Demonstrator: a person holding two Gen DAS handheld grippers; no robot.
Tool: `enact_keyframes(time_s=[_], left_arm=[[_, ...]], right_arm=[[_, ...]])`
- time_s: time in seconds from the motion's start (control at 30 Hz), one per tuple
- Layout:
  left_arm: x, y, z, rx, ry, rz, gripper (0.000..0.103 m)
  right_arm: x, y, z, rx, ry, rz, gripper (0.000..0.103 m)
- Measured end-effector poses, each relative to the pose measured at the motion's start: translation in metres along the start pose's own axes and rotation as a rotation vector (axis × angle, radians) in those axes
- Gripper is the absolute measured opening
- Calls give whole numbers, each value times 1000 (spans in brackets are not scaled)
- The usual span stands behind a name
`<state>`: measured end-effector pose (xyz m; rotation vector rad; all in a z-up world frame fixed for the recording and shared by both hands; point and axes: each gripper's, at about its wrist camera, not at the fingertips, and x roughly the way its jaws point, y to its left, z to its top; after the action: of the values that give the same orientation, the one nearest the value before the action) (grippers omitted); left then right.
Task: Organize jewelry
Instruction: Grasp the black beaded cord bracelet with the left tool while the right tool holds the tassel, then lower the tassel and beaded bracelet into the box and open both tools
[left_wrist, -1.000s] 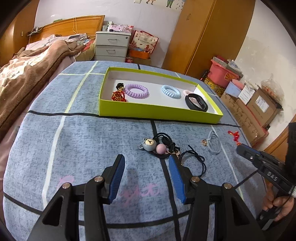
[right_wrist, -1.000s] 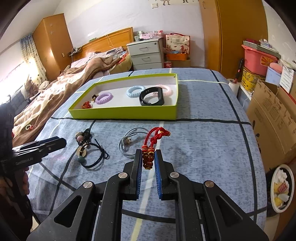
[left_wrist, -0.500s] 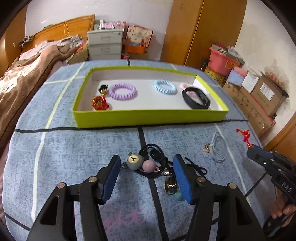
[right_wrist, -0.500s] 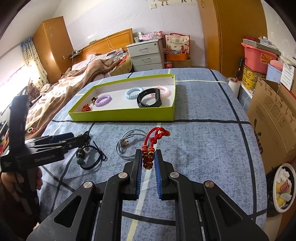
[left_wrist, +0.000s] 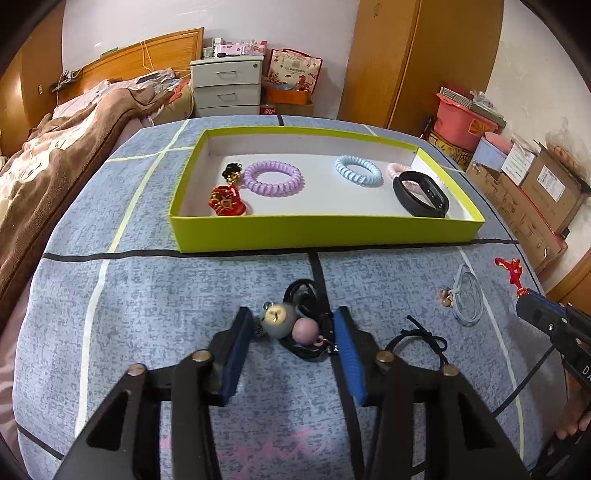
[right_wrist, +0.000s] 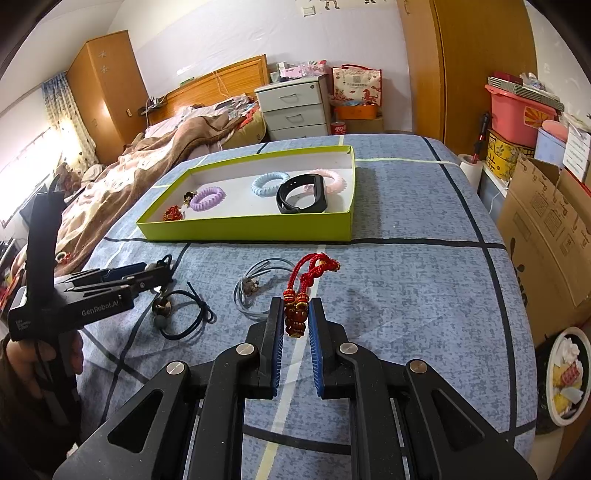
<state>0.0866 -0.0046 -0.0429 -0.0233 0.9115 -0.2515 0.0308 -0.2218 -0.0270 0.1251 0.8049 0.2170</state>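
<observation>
A green tray (left_wrist: 325, 230) on the blue cloth holds purple, blue and pink spiral hair ties, a black wristband (left_wrist: 421, 194) and a red charm (left_wrist: 227, 201). My left gripper (left_wrist: 291, 326) is open, its fingers either side of a black hair tie with a grey bear head and pink ball (left_wrist: 280, 321). My right gripper (right_wrist: 295, 319) is shut on a red knotted-cord charm (right_wrist: 295, 317), held just above the cloth. The tray also shows in the right wrist view (right_wrist: 251, 227).
A grey-blue cord loop (left_wrist: 467, 295) and a dark elastic hair tie (right_wrist: 184, 314) lie on the cloth between the grippers. A bed with a brown blanket (left_wrist: 55, 155) is at the left. Cardboard boxes (right_wrist: 546, 229) stand at the right.
My left gripper has moved forward and down until its open fingers straddle the bear hair tie. My right gripper has stayed put with the red charm in it.
</observation>
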Motion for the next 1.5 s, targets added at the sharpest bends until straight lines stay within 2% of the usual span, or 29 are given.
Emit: enact_keyframes(time_s=[0.07,0.1,0.13,0.27,1.07,1.5], left_arm=[[-1,2,-1,0,-2,-3,37],[-1,2,0,1,-2,-4,29],[-1,2,-1,0,-3,-3,27],[-2,4,-1,-1,-7,-12,24],[-28,6,7,9,-84,-33,23],[-36,16,43,18,-138,-53,23]], right_arm=[[1,1,0,-3,1,-2,14],[1,2,-1,-3,2,-3,14],[1,2,-1,-4,3,-4,14],[1,3,-1,-2,1,-6,14],[-4,14,11,-16,-14,8,14],[5,29,40,-40,-38,25,14]])
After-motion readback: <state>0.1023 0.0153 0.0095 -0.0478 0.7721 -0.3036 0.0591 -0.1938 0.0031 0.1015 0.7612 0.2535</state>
